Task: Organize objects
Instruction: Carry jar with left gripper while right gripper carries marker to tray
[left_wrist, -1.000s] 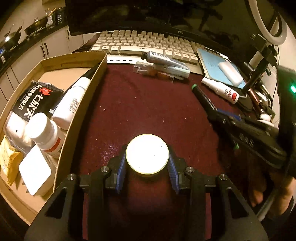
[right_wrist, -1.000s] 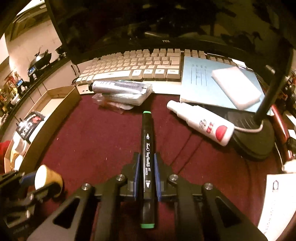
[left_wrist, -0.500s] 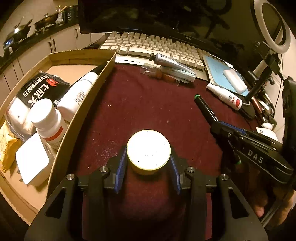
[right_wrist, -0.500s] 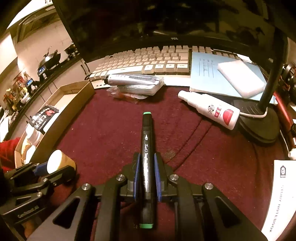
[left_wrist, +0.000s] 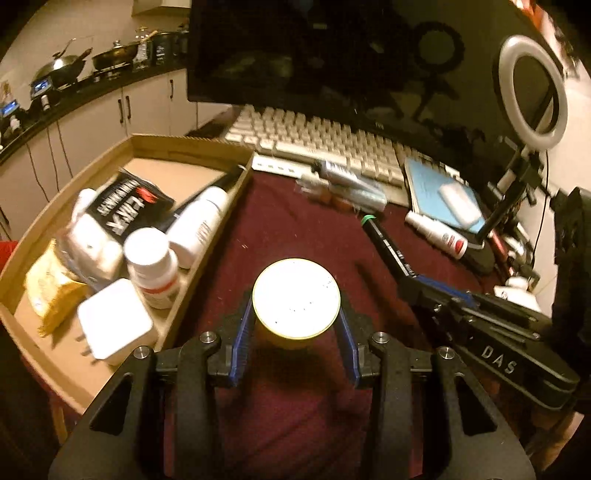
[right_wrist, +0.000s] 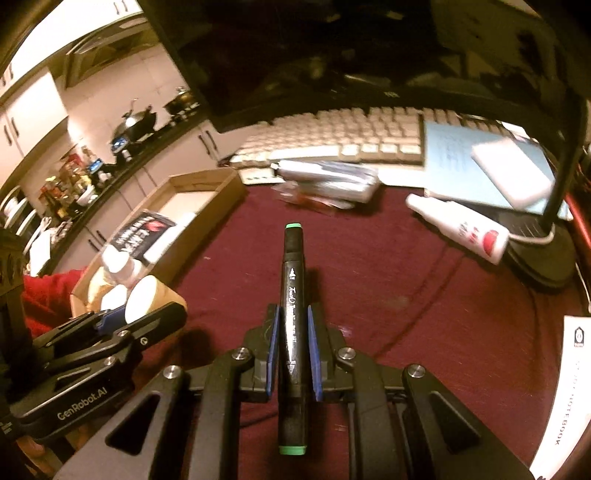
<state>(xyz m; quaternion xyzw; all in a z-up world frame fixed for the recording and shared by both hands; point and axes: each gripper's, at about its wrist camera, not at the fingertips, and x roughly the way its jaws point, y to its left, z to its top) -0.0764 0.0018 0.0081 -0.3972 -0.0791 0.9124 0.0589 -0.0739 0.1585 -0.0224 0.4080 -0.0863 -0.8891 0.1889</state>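
My left gripper (left_wrist: 295, 325) is shut on a round yellow jar with a white lid (left_wrist: 296, 298), held above the maroon cloth (left_wrist: 303, 229). The same jar (right_wrist: 142, 300) shows at the left of the right wrist view, in the left gripper (right_wrist: 146, 314). My right gripper (right_wrist: 292, 341) is shut on a black marker with green ends (right_wrist: 293, 295), pointing forward over the cloth; that marker (left_wrist: 384, 245) and the right gripper (left_wrist: 419, 286) appear at the right of the left wrist view. A cardboard box (left_wrist: 207, 146) with several items lies to the left.
Inside the box are a white pill bottle (left_wrist: 151, 266), a black packet (left_wrist: 125, 208), a white tube (left_wrist: 201, 225) and a white charger (left_wrist: 114, 323). Behind the cloth lie tubes (left_wrist: 347, 181), a keyboard (left_wrist: 325, 142), a blue notebook (left_wrist: 439, 188), a spray bottle (left_wrist: 437, 232), a monitor and a ring light (left_wrist: 532, 92).
Both grippers have risen with the jar and the marker still held, and the views now take in more of the box, monitor and kitchen behind.
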